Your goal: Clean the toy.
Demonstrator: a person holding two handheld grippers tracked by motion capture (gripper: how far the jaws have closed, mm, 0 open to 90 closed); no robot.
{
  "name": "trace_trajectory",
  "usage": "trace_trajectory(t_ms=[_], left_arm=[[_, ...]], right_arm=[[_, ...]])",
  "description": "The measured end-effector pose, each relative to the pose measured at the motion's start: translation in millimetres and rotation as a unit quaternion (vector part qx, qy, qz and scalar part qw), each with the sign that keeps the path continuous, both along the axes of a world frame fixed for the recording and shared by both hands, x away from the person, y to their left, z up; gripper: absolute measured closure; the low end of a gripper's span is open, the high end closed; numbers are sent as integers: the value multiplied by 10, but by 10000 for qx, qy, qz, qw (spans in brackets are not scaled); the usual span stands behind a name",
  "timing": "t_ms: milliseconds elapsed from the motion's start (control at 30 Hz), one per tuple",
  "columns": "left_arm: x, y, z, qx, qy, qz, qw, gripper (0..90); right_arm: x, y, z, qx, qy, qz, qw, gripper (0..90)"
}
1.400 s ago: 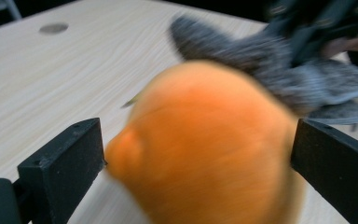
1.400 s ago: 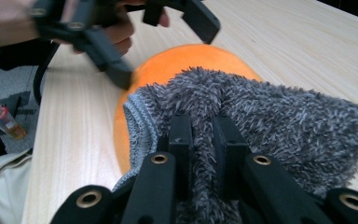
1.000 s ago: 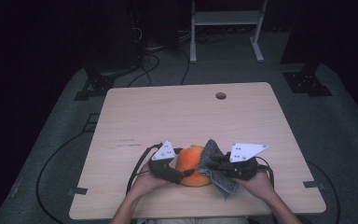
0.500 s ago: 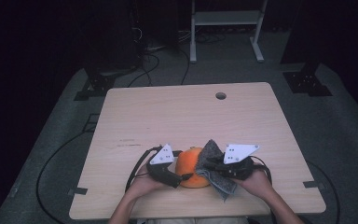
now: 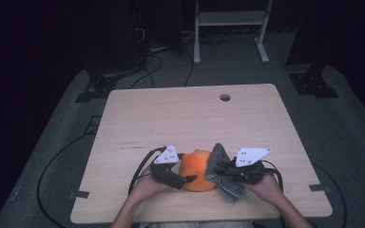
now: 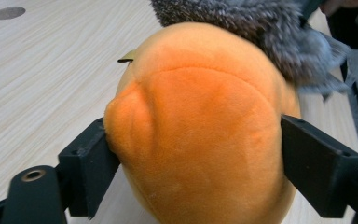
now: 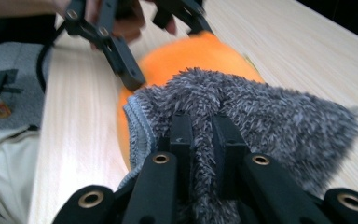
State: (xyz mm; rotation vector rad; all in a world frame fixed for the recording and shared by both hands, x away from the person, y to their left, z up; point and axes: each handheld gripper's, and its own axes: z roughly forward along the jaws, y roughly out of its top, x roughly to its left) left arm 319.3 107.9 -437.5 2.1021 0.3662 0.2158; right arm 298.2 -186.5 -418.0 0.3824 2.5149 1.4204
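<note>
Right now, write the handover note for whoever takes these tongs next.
Left tongs: jaws have just been closing, pressed on both sides of the orange plush toy.
Right tongs: shut on the grey fluffy cloth.
Place: toy sits on the wooden table near the front edge; the cloth lies against its right side and top.
Done: both things gripped.
Left: probably wiping the toy; how much is wiped I cannot tell.

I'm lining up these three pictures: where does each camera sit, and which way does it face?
High view: above the near edge, facing forward and down on the table; forearms, both hands.
Left gripper view: on the left gripper, facing the orange plush its jaws squeeze.
Right gripper view: on the right gripper, facing the grey cloth it pinches.
All share plush and cloth.
</note>
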Motion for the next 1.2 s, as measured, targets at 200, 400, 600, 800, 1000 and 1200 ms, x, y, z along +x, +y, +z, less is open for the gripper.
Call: trace_trajectory(t_ms=[200,400,600,800,1000,1200], left_arm=[[-16,22,-26,47,-154,-41,9999,195],[-39,14,-29,20,-186,-70,9998,197],[12,39,44,-242,331,-38,9992,72],[38,78,41,-300,427,-4,9986,134],[43,120,1,-227,425,115,9988,182],[28,137,-4,-196,374,64,9991,196]], right_arm=[[60,-200,-152,-3,281,-266,9993,798],[88,-217,-9,400,386,-311,9980,797],[98,84,92,242,135,-59,9996,800],[28,190,104,175,-24,37,9998,800],[70,35,-26,275,179,-98,9994,799],[79,-168,-193,264,466,-323,9980,797]])
